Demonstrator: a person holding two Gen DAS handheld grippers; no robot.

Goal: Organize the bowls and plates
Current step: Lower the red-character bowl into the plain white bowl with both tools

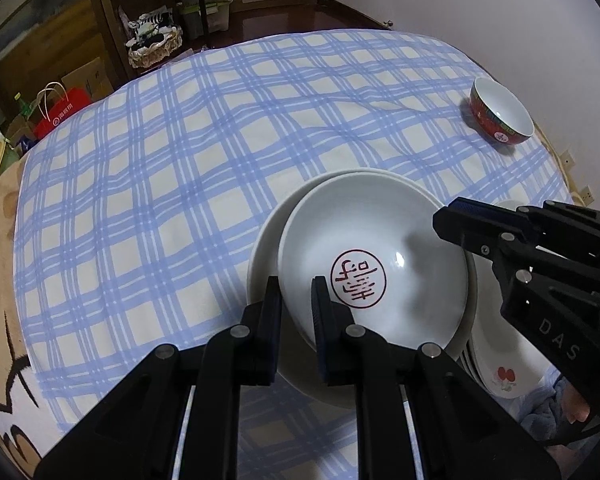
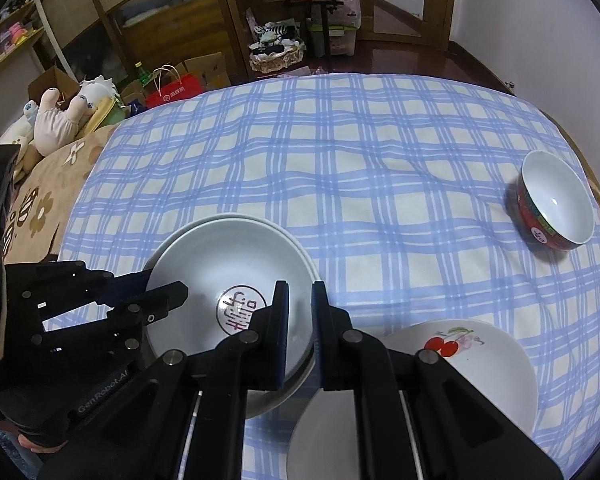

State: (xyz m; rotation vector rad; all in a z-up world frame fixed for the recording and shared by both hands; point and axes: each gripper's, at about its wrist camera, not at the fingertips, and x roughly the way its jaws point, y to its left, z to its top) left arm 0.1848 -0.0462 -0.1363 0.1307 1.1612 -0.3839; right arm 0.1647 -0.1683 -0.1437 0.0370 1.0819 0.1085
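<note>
While both grippers point down at the blue checked cloth [image 1: 180, 152], they grip the same white plate with the red round stamp [image 1: 380, 248], one on each side. The left gripper [image 1: 297, 300] is nearly closed on the plate's near rim, and the right gripper [image 2: 300, 312] is closed tight on the opposite rim. This plate sits on top of another white plate [image 1: 260, 264], slightly shifted from it. Just beside them lies a plate with a cherry picture [image 2: 480, 344]. A red bowl [image 2: 552, 204] with a white inside stands well apart, near the wall side of the cloth.
</note>
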